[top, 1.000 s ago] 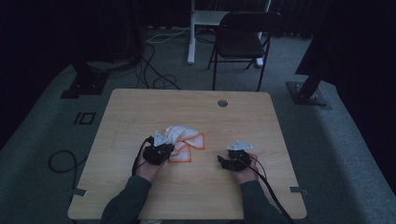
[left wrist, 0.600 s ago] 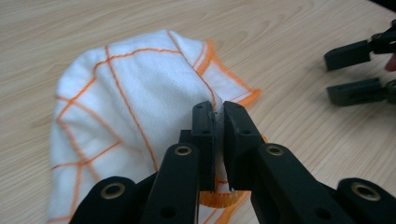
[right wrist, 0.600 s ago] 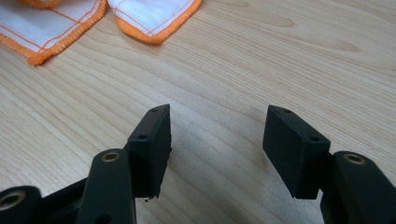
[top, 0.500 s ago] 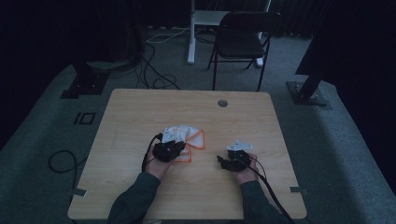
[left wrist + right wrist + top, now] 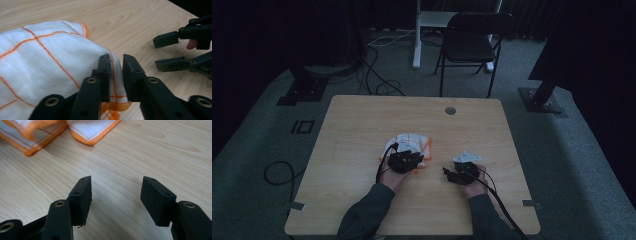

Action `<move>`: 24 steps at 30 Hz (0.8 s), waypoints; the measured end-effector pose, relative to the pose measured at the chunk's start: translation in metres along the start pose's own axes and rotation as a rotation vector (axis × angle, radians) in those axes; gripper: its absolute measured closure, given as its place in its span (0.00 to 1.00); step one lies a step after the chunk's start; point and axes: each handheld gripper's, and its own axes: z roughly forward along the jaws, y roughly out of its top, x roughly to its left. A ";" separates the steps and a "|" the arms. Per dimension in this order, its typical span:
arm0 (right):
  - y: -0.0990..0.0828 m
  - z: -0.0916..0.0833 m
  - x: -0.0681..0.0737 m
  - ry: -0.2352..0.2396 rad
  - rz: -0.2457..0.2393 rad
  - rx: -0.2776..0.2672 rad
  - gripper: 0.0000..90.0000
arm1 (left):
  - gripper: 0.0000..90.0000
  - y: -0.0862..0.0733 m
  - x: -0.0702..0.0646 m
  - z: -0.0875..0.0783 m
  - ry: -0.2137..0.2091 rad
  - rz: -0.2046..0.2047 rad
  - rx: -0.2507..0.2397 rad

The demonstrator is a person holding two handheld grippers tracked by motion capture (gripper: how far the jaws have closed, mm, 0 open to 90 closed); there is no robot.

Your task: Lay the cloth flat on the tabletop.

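A white cloth with orange grid lines and an orange hem (image 5: 411, 141) lies bunched at the middle of the wooden table (image 5: 357, 125). My left gripper (image 5: 404, 160) sits on its near edge. In the left gripper view the jaws (image 5: 116, 59) pinch a raised fold of the cloth (image 5: 45, 62), with the hem hanging below them. My right gripper (image 5: 462, 171) rests to the right, apart from the cloth. It is open (image 5: 116, 185) over bare wood, with cloth corners (image 5: 92, 128) lying beyond its fingertips. The left gripper view also shows the open right gripper (image 5: 172, 51).
A round cable hole (image 5: 450, 110) sits near the table's far edge. A dark chair (image 5: 472, 42) and a white desk leg (image 5: 417, 35) stand beyond the table. Cables (image 5: 377, 80) run on the floor at the back left.
My left gripper has moved right and forward along the cloth's near edge, and the cloth has bunched up into a tighter heap. The right gripper has stayed in place.
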 end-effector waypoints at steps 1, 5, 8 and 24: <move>0.000 0.000 0.001 0.005 -0.002 -0.002 0.47 | 0.82 0.000 0.000 -0.002 -0.004 0.002 -0.004; 0.002 -0.001 0.006 0.020 -0.013 -0.012 0.47 | 0.78 0.001 0.001 -0.009 -0.009 0.001 -0.024; 0.005 0.001 0.016 0.041 -0.046 -0.016 0.47 | 0.77 0.002 0.000 -0.015 -0.009 0.003 -0.041; 0.017 0.007 0.029 0.093 -0.090 -0.027 0.55 | 0.77 -0.037 0.019 -0.050 0.081 -0.049 -0.035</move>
